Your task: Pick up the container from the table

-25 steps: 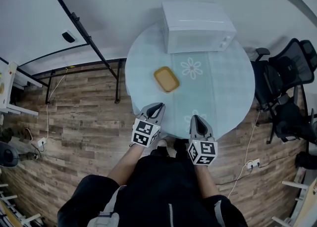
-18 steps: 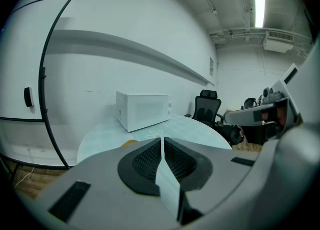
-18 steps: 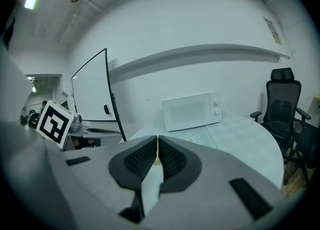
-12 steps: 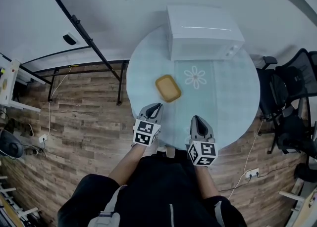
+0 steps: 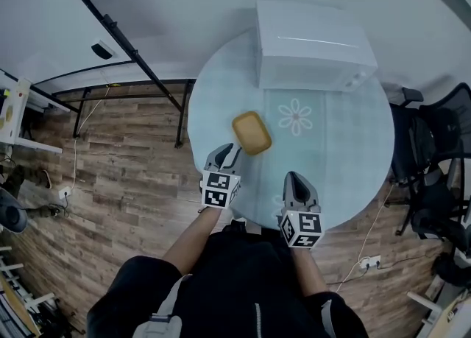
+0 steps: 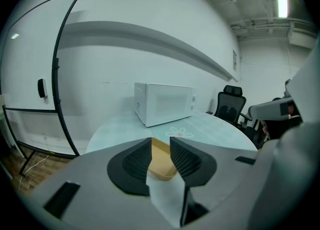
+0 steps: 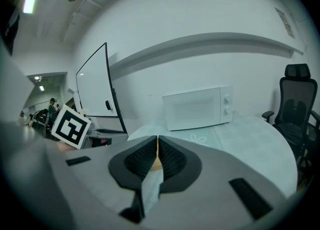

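Note:
The container [image 5: 252, 132] is a shallow yellow rectangular tray lying on the round table [image 5: 346, 152], left of its middle. My left gripper [image 5: 226, 155] hovers over the table's near edge just short of the tray, apart from it. Its jaws are opening, with nothing between them. In the left gripper view the container [image 6: 161, 161] shows through the gap of the left gripper [image 6: 160, 144]. My right gripper [image 5: 294, 178] is shut and empty, further right over the near edge. The right gripper view shows the right gripper [image 7: 157, 141] with a yellow sliver of the container [image 7: 155, 162] beyond it.
A white microwave [image 5: 313, 46] stands at the table's far side. Black office chairs [image 5: 434, 160] crowd the right of the table. A black-framed whiteboard stand [image 5: 132, 57] is on the left, above the wooden floor [image 5: 125, 182].
Both grippers have moved forward over the table's near edge toward the container. The left jaws, shut before, now stand apart.

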Tool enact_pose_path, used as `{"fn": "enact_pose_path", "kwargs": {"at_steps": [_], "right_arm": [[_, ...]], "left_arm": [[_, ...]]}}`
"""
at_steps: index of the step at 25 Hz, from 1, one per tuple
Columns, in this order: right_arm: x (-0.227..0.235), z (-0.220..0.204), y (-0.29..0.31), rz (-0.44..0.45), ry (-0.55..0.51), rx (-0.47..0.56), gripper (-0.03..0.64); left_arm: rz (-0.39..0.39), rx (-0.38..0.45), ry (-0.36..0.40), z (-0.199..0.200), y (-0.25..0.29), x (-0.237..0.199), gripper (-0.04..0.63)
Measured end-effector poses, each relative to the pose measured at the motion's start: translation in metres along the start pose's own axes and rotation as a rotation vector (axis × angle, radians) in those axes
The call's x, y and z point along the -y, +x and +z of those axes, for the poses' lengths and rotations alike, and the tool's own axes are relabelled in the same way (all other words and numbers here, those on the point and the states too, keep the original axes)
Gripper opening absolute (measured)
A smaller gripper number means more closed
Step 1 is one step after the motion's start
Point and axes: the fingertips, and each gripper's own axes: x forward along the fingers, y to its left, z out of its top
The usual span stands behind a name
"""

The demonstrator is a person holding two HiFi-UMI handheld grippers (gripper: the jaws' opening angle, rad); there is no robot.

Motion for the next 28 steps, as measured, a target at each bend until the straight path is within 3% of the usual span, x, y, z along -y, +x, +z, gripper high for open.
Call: {"fn": "enact_pose_path", "kwargs": {"at_steps": [5,13,28], "right_arm": [[0.005,0.0,0.013,0.019,-0.005,-0.025,0.026],[0.023,-0.004,0.019,0.009,-0.002,-0.056,0.026],[0.051,-0.02,0.017,-0.019,0.024,-0.106,0.026]], "left_arm": [[0.044,-0.047,-0.059,-0.011,0.026,-0.016,0.16],[0.096,-0.13,-0.221,-0.039,0.06,-0.033,0.176],[0.153,-0.275,-0.302,-0.094,0.105,-0.037,0.176]]}}
